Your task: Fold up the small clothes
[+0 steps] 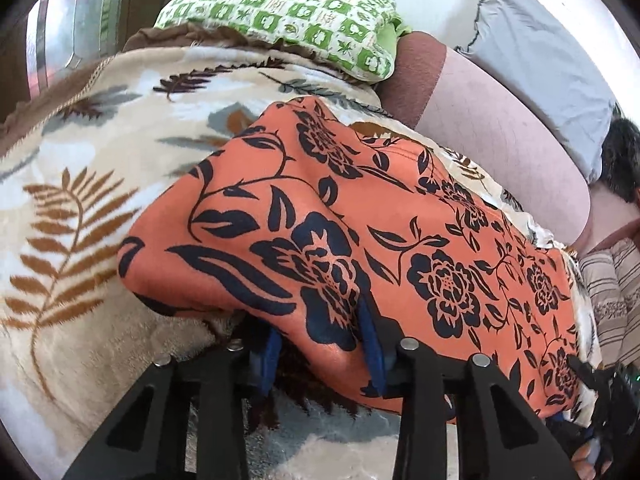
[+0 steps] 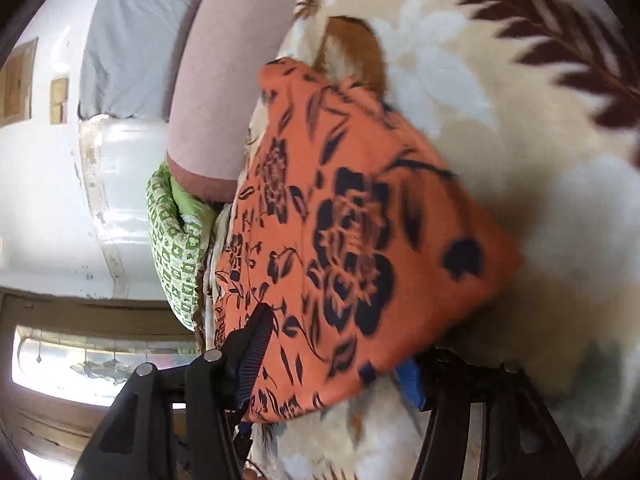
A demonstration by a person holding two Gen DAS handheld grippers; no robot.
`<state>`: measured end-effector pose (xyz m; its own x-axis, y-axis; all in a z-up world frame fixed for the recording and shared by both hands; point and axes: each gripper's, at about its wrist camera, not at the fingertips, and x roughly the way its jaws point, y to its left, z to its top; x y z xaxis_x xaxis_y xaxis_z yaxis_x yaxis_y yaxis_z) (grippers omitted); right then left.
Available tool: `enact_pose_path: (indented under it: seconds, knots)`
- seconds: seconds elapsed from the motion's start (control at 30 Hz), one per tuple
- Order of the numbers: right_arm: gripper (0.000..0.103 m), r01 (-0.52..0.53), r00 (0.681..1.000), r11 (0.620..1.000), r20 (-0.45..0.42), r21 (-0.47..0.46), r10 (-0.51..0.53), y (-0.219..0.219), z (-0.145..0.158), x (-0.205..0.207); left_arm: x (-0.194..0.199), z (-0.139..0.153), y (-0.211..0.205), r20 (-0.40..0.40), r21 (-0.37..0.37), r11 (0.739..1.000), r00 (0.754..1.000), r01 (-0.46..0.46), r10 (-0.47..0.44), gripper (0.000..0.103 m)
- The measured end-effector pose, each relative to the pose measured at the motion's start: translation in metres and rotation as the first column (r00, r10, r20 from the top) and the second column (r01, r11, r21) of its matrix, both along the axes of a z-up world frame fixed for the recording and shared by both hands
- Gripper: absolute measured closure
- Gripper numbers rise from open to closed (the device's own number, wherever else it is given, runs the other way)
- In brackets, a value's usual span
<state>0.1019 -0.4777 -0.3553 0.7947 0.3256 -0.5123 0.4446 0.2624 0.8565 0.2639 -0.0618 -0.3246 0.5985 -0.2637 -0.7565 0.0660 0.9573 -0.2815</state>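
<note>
A leaf-print blanket covers the bed. The orange floral garment lies below the green pillow, mid-fold. Left gripper pinches its near edge; right gripper straddles it, jaws slack. Next: carry the edge across evenly.

The folded garment lies on the blanket, which covers the bed. Its near edge sits between the fingers of the left hand-held gripper. In the left wrist view, the right hand-held gripper is at the garment's far right end. Behind the garment a pillow rests on the blanket — beside it a bolster runs along the garment's far side, and a sheet hangs behind the bolster.
</note>
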Motion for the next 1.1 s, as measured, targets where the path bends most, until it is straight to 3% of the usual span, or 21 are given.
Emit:
enact_pose_path:
  seconds: [0.2,0.3,0.33,0.4,0.53,0.57,0.67,0.77,0.9,0.97,1.1]
  knots:
    - [0.042,-0.01,1.0,0.992,-0.013,-0.123,0.008,0.015,0.008,0.021,-0.002,0.003,-0.006,0.017,0.063,0.998,1.0,0.021,-0.022,0.066]
    - [0.055,-0.02,0.999,0.984,-0.038,-0.18,0.014,0.02,0.011,0.027,-0.001,0.004,-0.007,0.02,0.081,0.996,0.999,0.029,-0.031,0.067]
    - [0.069,-0.022,0.999,0.981,-0.048,-0.194,0.013,0.021,0.01,0.029,-0.001,0.004,-0.007,0.02,0.083,0.996,0.999,0.03,-0.032,0.067]
    - [0.076,-0.032,0.996,0.976,-0.086,-0.216,0.013,0.022,0.005,0.033,-0.001,0.005,-0.008,0.021,0.087,0.996,0.999,0.032,-0.034,0.067]
    - [0.077,-0.033,0.996,0.973,-0.089,-0.228,0.013,0.021,0.003,0.032,0.001,0.004,-0.008,0.005,0.088,0.996,0.999,0.034,-0.034,0.066]
    - [0.076,-0.035,0.996,0.973,-0.09,-0.229,0.015,0.021,0.003,0.032,0.002,0.002,-0.006,-0.008,0.082,0.996,0.999,0.033,-0.032,0.059]
    - [0.076,-0.036,0.996,0.977,-0.087,-0.209,0.019,0.019,0.001,0.031,0.01,-0.006,0.003,-0.079,-0.012,0.999,0.996,0.03,-0.03,0.043]
    - [0.077,-0.042,0.996,0.981,-0.08,-0.191,0.027,0.015,-0.001,0.028,0.016,-0.006,0.015,-0.103,-0.12,0.992,0.994,0.024,-0.036,0.043]
    - [0.077,-0.051,0.996,0.982,-0.077,-0.182,0.038,0.012,-0.002,0.026,0.026,-0.011,0.036,-0.151,-0.293,0.956,0.987,0.012,-0.058,0.043]
    - [0.077,-0.057,0.996,0.983,-0.074,-0.175,0.044,0.011,-0.003,0.025,0.029,-0.012,0.042,-0.174,-0.332,0.943,0.982,0.01,-0.072,0.049]
    - [0.077,-0.072,0.996,0.986,-0.069,-0.153,0.062,0.007,-0.004,0.022,0.029,-0.011,0.044,-0.174,-0.354,0.935,0.98,0.028,-0.096,0.049]
